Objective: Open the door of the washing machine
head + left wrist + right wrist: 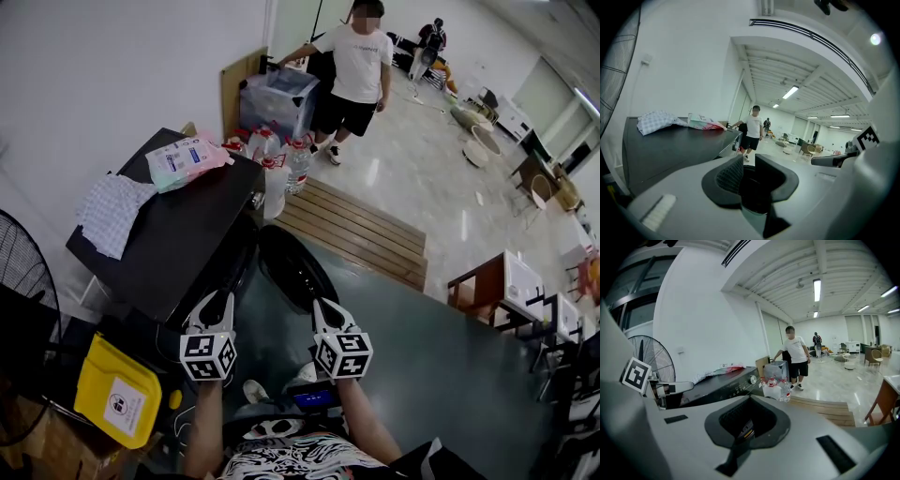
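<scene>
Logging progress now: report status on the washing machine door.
Left gripper open, empty. Right gripper shut, empty, near the door. Door looks swung open, hard to confirm. Nothing blocking; bottles and person stand beyond.

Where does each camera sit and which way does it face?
Head view: on the person's head, steeply down on the washer and door; forearms, left gripper, right gripper show.
Left gripper view: on the left gripper, along the washer's top into the hall; own jaws apart, right gripper at right.
Right gripper view: on the right gripper, toward the washer's front and hall; own jaws together, left gripper at left.
Shared: all show the washer and a standing person.
</scene>
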A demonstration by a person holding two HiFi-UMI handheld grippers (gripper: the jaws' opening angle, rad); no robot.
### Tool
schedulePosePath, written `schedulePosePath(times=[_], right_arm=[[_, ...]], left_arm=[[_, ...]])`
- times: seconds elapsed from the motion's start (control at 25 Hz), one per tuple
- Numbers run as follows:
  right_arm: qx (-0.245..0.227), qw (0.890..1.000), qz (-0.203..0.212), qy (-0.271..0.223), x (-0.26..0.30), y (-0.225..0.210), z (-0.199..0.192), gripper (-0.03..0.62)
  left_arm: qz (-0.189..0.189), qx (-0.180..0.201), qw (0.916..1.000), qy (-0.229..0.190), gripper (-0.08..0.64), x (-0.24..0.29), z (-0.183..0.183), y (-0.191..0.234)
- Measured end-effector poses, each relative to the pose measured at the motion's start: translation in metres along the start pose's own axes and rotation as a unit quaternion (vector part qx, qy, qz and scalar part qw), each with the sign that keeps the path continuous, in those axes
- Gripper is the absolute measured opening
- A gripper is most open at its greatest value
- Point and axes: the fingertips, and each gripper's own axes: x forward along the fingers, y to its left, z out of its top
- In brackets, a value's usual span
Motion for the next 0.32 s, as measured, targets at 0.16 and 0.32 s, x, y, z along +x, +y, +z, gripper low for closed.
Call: schedulePosePath(times=[0.16, 0.32], right_arm=[[-0.002, 1.0, 0.002, 0.001, 0.0013, 0.0008, 0.0005, 0.002], [0.002, 1.0, 0.002, -0.001, 0.0064, 0.0018, 0.0026, 0.002]], left_arm=[[-0.001, -0.001, 1.0, 0.002, 0.078, 0.0006, -0.0011, 0.0026], [-0.002, 0.008, 0.9999, 0.006, 0.077, 0.0041, -0.0007, 0.0101]])
